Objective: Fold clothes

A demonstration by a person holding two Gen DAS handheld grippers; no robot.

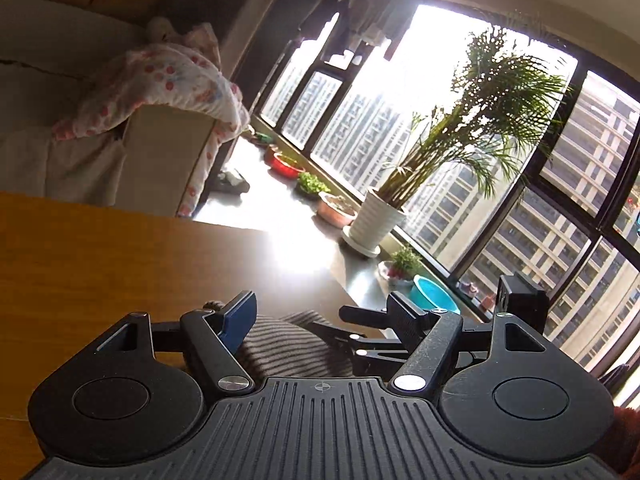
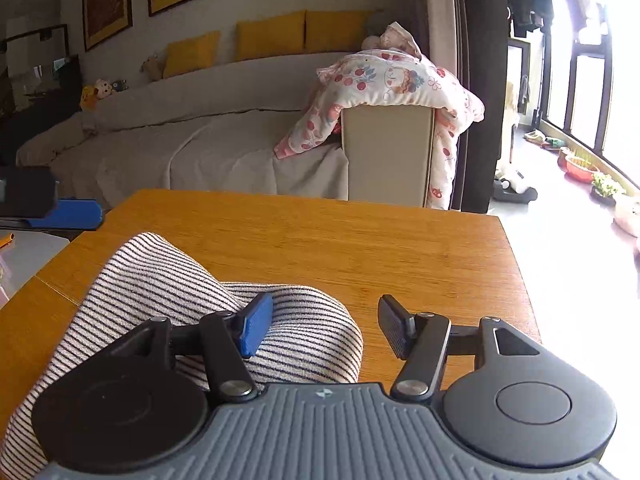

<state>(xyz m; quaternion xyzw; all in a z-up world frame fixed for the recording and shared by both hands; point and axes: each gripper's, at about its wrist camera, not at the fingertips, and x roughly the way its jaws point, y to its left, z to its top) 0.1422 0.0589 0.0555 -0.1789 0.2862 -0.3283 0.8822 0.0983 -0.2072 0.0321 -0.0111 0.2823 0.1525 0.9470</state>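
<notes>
A cream garment with thin dark stripes (image 2: pixel 168 300) lies bunched on the wooden table (image 2: pixel 360 240), at the near left in the right wrist view. My right gripper (image 2: pixel 324 332) is open and empty, with its blue left pad (image 2: pixel 256 328) over the garment's right edge. In the left wrist view my left gripper (image 1: pixel 324 320) is open, and the striped garment (image 1: pixel 288 348) lies in shadow under and between its fingers. The other gripper (image 1: pixel 516 304) shows beyond it at right. The garment's near part is hidden by the gripper bodies.
A beige sofa (image 2: pixel 200 136) with yellow cushions and a cherry-print quilt (image 2: pixel 396 80) stands beyond the table. A potted palm (image 1: pixel 384 216), small plant pots and a teal basin (image 1: pixel 432 292) line the bright window. A blue object (image 2: pixel 68 212) lies off the table's left side.
</notes>
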